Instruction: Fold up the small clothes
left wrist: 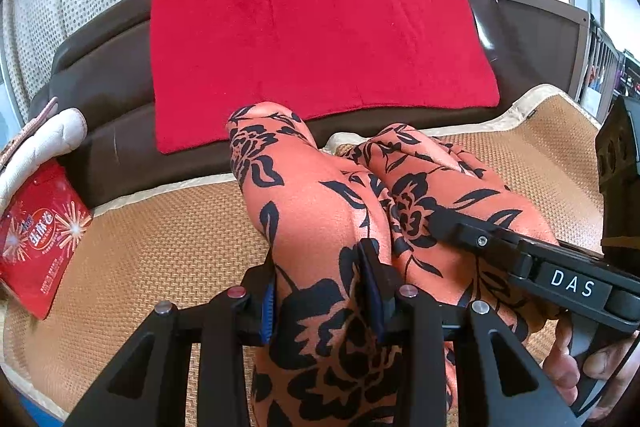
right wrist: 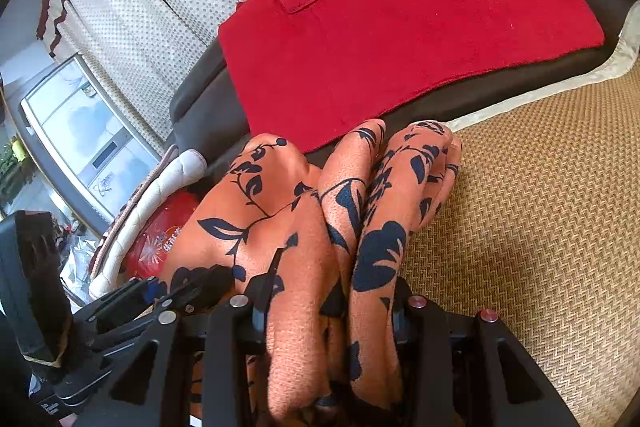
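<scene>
Bunched orange cloth with a black flower print (left wrist: 320, 227) fills the foreground of both wrist views, and each claw is clamped on its own thick gather of it: the left claw (left wrist: 326, 291) pinches one roll between its blue-edged pads, and the right claw (right wrist: 326, 311) squeezes a neighbouring bundle the same way. The two tools sit close side by side, the right one's black body reaching into the left view. The garment hangs just above or rests on a tan woven mat (right wrist: 540, 227) with a zigzag weave and a pale satin border; which of the two cannot be told. Judging by the double grip on doubled layers, a fold is under way, with the piece gathered up but not yet laid flat. The next move probably calls for lowering both ends together and smoothing the layers so the edges meet. The fabric looks thin and slightly pebbled, likely to slip and crease easily. Beyond lie a plush red towel (left wrist: 320, 47) over dark brown leather, and a glossy red packet (left wrist: 36, 247).
</scene>
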Action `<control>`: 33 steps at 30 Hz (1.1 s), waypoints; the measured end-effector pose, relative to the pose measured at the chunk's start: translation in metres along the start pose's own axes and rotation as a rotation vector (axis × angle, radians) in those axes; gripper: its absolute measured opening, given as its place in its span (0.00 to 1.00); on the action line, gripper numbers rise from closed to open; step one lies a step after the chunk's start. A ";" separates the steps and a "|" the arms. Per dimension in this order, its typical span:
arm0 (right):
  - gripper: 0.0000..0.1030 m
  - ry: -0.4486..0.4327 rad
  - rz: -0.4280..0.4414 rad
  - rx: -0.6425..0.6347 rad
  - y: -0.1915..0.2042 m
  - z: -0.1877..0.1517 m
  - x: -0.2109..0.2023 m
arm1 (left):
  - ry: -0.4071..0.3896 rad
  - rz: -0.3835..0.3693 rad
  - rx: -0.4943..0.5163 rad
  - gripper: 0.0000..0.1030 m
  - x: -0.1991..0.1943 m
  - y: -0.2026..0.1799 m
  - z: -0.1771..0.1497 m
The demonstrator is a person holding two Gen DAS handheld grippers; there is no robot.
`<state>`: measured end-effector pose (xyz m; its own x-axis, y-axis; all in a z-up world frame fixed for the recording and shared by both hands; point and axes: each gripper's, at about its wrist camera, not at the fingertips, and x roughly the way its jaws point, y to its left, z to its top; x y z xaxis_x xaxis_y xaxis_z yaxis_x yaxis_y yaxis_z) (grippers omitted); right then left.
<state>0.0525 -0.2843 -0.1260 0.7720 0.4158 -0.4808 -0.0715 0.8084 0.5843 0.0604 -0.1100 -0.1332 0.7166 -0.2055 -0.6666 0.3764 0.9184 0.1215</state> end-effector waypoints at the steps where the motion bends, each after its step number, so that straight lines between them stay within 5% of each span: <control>1: 0.40 0.003 0.001 0.004 -0.001 0.000 0.001 | 0.000 0.004 0.002 0.37 0.000 -0.001 0.000; 23: 0.40 0.034 -0.024 -0.005 -0.003 -0.007 0.010 | 0.026 0.031 0.027 0.37 0.006 -0.010 0.003; 29: 0.40 0.121 -0.103 0.006 -0.017 -0.016 0.032 | 0.160 0.083 0.069 0.44 0.048 -0.012 -0.011; 31: 0.41 0.158 -0.135 0.010 -0.023 -0.022 0.040 | 0.257 0.109 0.029 0.45 0.066 -0.002 -0.019; 33: 0.47 0.165 -0.142 0.010 -0.025 -0.023 0.038 | 0.255 0.070 -0.017 0.49 0.064 0.010 -0.019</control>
<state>0.0695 -0.2792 -0.1738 0.6599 0.3613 -0.6588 0.0374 0.8600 0.5090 0.0986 -0.1079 -0.1882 0.5684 -0.0511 -0.8212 0.3192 0.9336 0.1628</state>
